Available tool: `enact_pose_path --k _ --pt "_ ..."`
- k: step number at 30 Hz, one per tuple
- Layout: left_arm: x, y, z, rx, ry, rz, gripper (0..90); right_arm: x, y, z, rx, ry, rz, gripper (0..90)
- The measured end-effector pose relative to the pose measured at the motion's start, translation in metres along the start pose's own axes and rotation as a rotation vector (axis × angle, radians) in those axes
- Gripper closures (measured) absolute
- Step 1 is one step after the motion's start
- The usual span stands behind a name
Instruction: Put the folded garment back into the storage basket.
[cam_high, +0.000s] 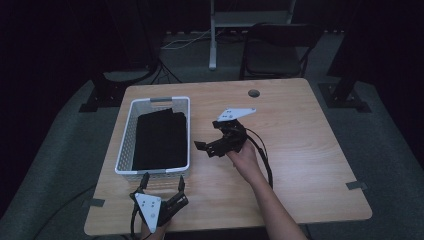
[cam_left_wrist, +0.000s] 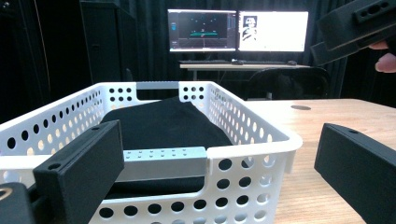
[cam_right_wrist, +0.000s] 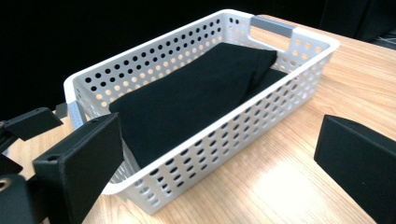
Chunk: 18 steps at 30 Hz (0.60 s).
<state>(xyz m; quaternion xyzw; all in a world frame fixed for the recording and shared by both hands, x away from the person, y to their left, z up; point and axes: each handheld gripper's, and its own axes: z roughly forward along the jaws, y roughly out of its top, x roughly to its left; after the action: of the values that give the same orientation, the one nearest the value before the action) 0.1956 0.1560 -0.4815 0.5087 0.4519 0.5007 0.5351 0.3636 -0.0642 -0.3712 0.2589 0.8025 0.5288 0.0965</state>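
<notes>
A white perforated basket (cam_high: 127, 135) stands on the left half of the wooden table, with a folded black cloth (cam_high: 159, 140) lying flat inside. My left gripper (cam_high: 163, 178) is at the table's front edge, open, its jaws aimed at the basket's near end and its grey handle (cam_left_wrist: 161, 156). My right gripper (cam_high: 202, 148) hovers just right of the basket, open, with nothing between its jaws. In the right gripper view the basket (cam_right_wrist: 299, 56) and cloth (cam_right_wrist: 187, 98) lie ahead of the spread jaws. The left gripper view shows the cloth (cam_left_wrist: 163, 121) rising above the basket rim (cam_left_wrist: 252, 149).
Bare wooden table (cam_high: 310, 135) stretches right of the right hand, with a cable hole (cam_high: 254, 93) near the far edge. A folding chair (cam_high: 277, 45) stands behind the table. Two lit monitors (cam_left_wrist: 238, 30) sit on a desk beyond.
</notes>
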Motion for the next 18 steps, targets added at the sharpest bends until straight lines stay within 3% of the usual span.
enact_pose_path --k 10,18 --pt "0.0 0.0 0.0 0.0 0.0 0.0 2.7 -0.005 -0.008 -0.015 -0.005 -0.021 0.009 1.1" --pt "0.0 0.0 0.0 0.001 0.002 0.0 2.7 -0.008 -0.019 -0.031 -0.02 -0.066 0.03 1.1"
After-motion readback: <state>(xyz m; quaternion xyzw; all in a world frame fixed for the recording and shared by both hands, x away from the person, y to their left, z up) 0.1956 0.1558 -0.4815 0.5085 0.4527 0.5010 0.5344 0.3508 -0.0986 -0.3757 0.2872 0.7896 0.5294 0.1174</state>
